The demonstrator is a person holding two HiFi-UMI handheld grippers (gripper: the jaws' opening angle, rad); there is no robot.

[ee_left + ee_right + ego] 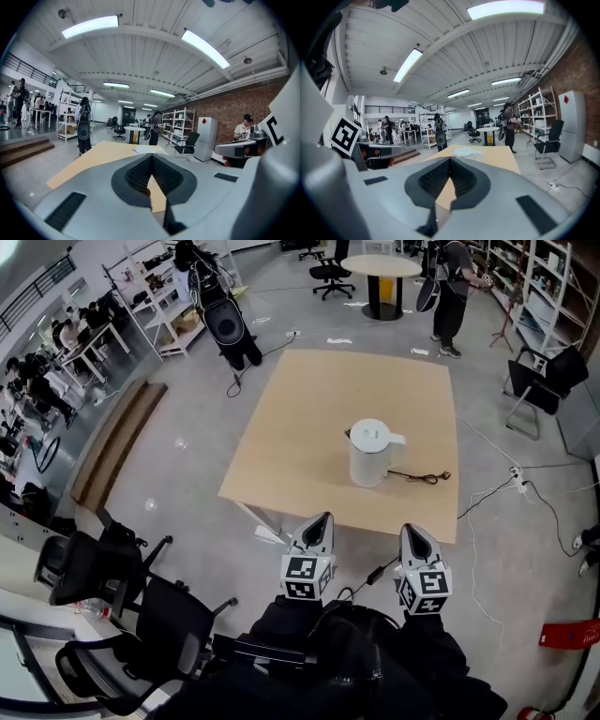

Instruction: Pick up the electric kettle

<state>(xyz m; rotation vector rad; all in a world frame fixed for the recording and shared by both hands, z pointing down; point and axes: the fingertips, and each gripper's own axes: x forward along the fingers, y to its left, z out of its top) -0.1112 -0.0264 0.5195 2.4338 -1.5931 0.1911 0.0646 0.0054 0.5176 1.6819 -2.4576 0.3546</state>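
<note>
Pale wooden table [309,427] fills the middle of the head view. White electric kettle [370,454] stands upright on it, right of centre in the frame, lid on. Left gripper [322,519] and right gripper [411,531] sit at lower centre, side by side at the table's near edge, well apart from the kettle. Both have their jaws closed tip to tip with nothing between them. Thin black cord [417,475] lies on the table just right of the kettle.
</note>
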